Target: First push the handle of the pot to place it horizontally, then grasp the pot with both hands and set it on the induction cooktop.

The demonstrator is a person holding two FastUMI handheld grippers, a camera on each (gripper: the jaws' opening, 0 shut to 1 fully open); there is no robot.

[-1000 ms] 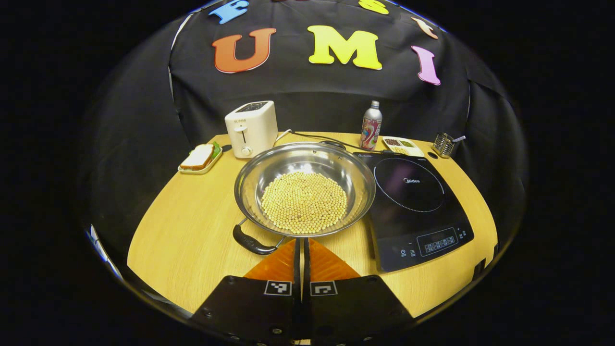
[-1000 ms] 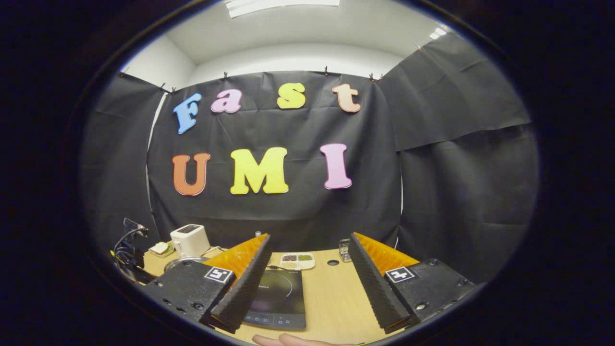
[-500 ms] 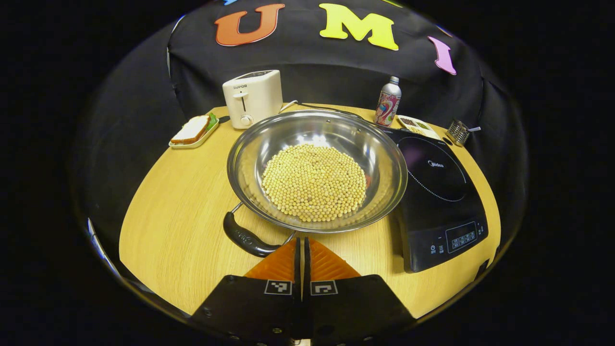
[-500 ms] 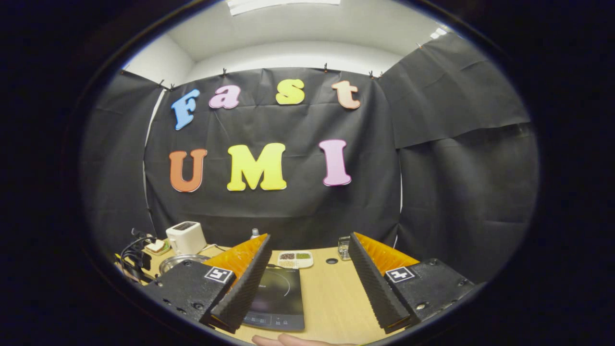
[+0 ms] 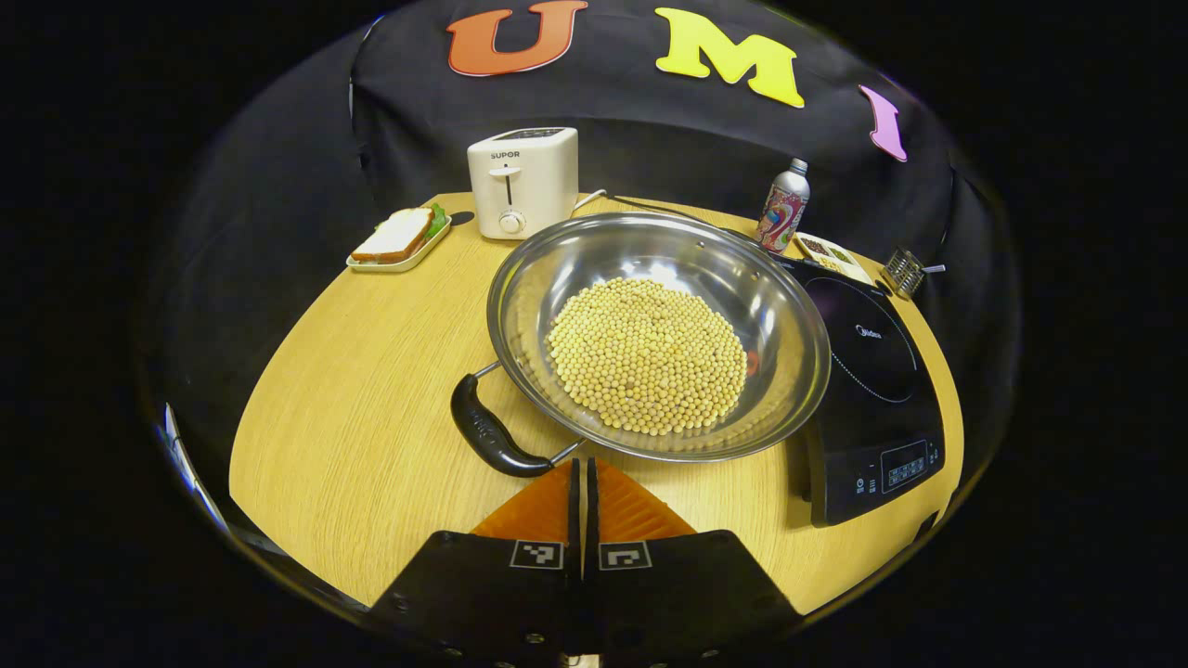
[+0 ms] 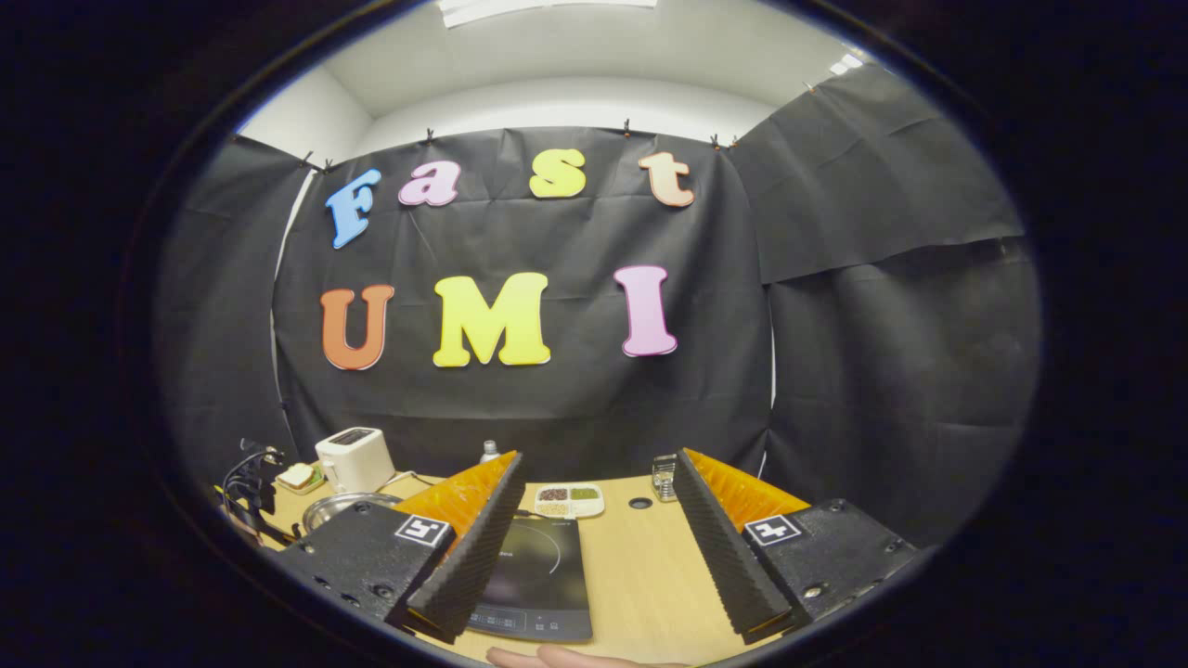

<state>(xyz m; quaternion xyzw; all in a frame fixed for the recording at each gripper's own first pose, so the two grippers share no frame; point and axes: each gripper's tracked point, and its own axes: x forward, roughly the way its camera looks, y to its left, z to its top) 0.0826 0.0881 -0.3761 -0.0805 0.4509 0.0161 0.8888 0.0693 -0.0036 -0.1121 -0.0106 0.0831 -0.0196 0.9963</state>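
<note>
The pot [image 5: 658,334] sat on the round wooden table [image 5: 371,390], a wide steel pan with a flat heap of pale beans [image 5: 648,354] across its bottom. Its near handle [image 5: 489,436], a dark curved grip on two wire arms, stuck out from the pot's rim toward the near left, lying slantwise. The left gripper [image 5: 583,482] pointed at the pot from the near side, its fingers pressed together with only a thin seam between them and nothing in them; their tips lay just beside the inner end of the handle, though whether they touched it could not be told. The cooktop [image 5: 868,380] lay just right of the pot, its near edge partly hidden by the pot's rim. Behind the pot stood a toaster [image 5: 522,182], with a sandwich [image 5: 397,236] on a small tray to the left of it. A bottle [image 5: 784,205] stood behind the pot to the right, a divided dish [image 5: 833,257] just beyond it and a small rack [image 5: 905,272] farther right. In the right gripper view, the right gripper [image 6: 594,520] was held well right of the pot [image 6: 342,507], fingers spread wide and empty, above the cooktop [image 6: 538,575]. A hand [image 6: 575,657] showed at the bottom edge of that view.
</note>
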